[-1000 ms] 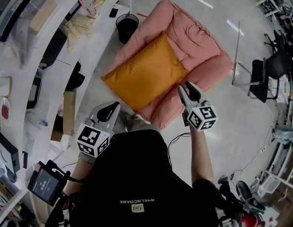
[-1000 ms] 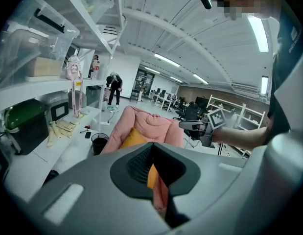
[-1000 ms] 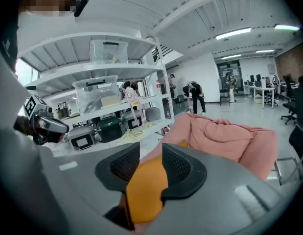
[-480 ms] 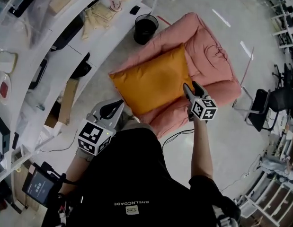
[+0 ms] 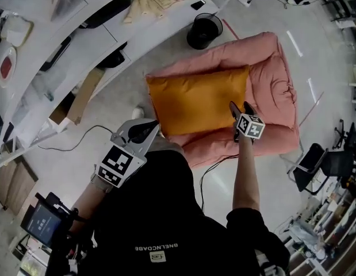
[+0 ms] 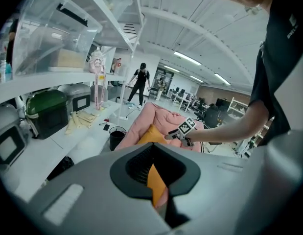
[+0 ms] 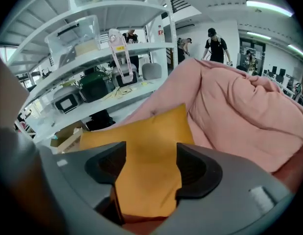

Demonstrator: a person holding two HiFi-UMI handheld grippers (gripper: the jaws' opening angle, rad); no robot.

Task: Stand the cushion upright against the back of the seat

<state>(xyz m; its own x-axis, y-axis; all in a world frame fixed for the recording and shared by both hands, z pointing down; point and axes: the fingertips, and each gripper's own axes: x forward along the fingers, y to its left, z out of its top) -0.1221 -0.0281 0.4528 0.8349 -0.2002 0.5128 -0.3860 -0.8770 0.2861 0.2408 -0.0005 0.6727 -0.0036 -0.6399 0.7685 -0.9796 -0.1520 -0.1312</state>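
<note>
With the orange square fabric cushion [image 5: 195, 99] lying flat on the pink padded seat [image 5: 275, 91], the right gripper [image 5: 240, 105], its jaws just opened over the cushion's edge without pinching it, looks set to lift it, while the left gripper [image 5: 152, 126] hangs closed and empty.

On the pale grey floor [image 5: 62, 165] we see a pink quilted floor seat [image 5: 275, 68], an orange square cushion [image 5: 198, 99] flat on it, and a black round bin [image 5: 202, 30] at the seat's eleven o'clock.
</note>
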